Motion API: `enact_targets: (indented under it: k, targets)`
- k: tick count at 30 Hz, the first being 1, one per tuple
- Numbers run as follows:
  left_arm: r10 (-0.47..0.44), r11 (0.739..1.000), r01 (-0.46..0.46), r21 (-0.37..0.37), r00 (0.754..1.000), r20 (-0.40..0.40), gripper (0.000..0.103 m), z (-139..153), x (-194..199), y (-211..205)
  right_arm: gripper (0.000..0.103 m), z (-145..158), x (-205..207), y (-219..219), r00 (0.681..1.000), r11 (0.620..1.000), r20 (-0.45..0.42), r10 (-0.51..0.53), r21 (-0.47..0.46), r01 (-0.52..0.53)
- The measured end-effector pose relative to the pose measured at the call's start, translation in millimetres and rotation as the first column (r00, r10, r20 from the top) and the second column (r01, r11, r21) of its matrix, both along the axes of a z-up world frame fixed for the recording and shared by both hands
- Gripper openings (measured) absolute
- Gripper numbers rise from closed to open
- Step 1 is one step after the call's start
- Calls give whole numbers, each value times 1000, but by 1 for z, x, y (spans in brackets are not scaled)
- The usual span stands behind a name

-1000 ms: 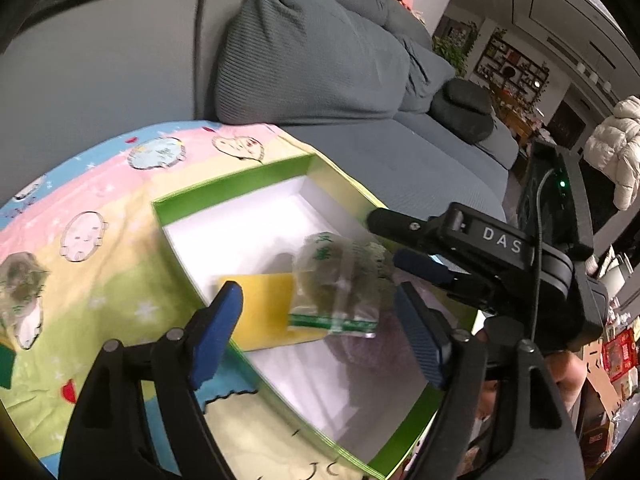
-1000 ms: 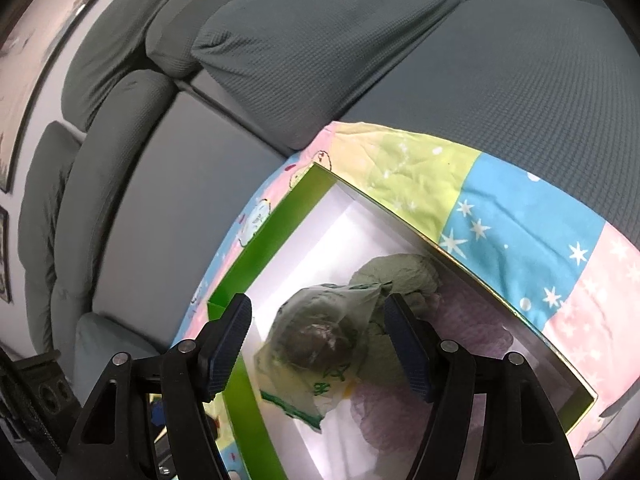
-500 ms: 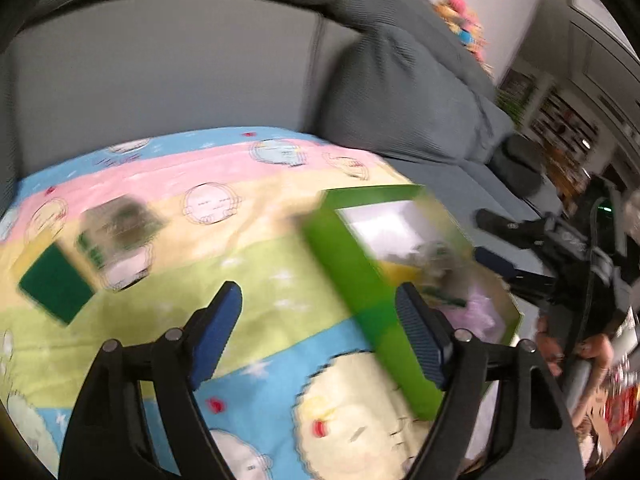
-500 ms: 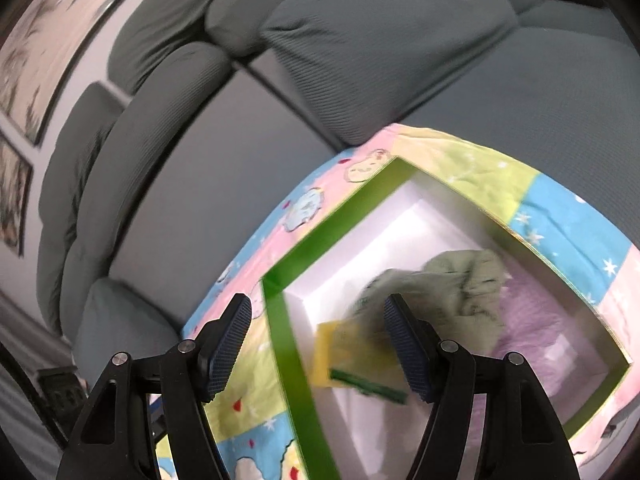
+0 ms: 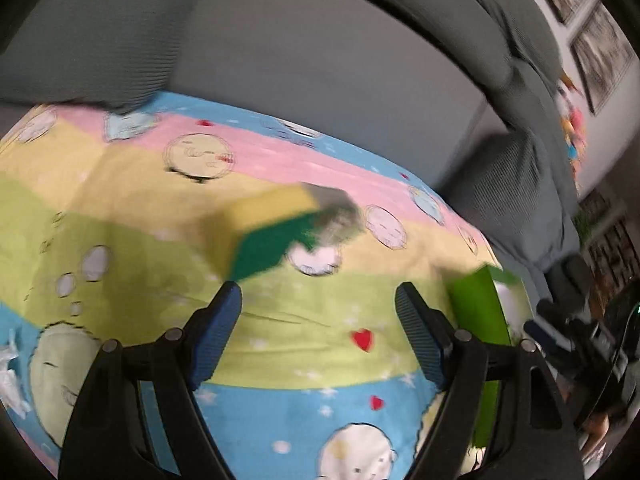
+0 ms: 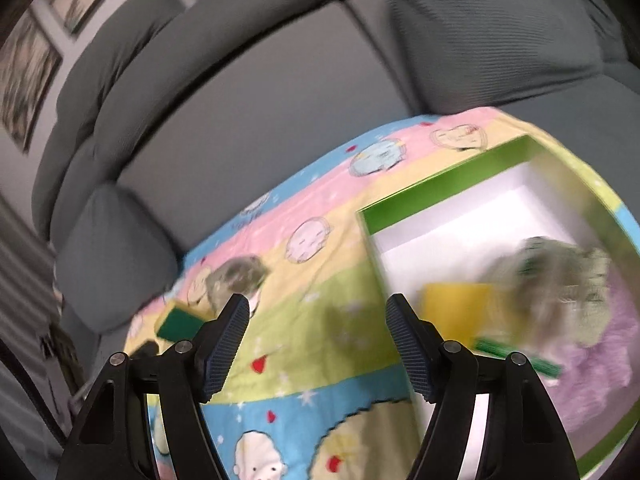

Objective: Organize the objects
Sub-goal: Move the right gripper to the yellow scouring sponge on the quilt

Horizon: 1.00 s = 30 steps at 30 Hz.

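Note:
A green box [image 6: 436, 180] with a white inside lies on a cartoon-print cloth [image 6: 320, 308]. In it lie a yellow sponge [image 6: 452, 304], a clear bag of grey-green stuff [image 6: 560, 276] and purple cloth [image 6: 600, 364]. On the cloth to the left lie a green-and-yellow sponge [image 5: 272, 232] and a second clear bag [image 5: 336, 216], touching each other; they also show in the right wrist view [image 6: 180, 320]. My left gripper [image 5: 320, 328] is open and empty, just short of that sponge. My right gripper [image 6: 318, 344] is open and empty over the cloth beside the box's left wall.
The cloth covers a grey sofa seat, with back cushions [image 5: 320, 60] behind and a pillow [image 6: 500, 40] at the right. The box edge [image 5: 480, 312] stands right of my left gripper. Crumpled white plastic [image 5: 10, 376] lies at the cloth's left edge.
Both grippers have left the box and swung left. The bag that hung between my right fingers now lies in the box. My left gripper now faces the sponge and second bag.

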<state>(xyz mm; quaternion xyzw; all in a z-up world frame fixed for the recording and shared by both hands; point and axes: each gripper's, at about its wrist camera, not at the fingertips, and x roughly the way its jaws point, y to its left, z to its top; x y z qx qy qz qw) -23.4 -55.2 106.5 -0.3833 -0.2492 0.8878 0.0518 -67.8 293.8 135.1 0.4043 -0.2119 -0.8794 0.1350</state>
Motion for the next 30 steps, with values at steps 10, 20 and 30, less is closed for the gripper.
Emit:
enact_targets:
  k: [10, 20, 30]
  targets:
    - [211, 977, -210, -25, 970, 120, 78, -19, 8, -69, 72, 11, -46, -130, 959, 958, 67, 274, 68, -278]
    - [221, 968, -240, 67, 951, 218, 78, -44, -1, -90, 60, 12, -101, -237, 915, 906, 114, 386, 142, -400]
    - [203, 962, -238, 134, 951, 232, 78, -47, -1, -94, 38, -36, -80, -262, 872, 833, 233, 429, 272, -482]
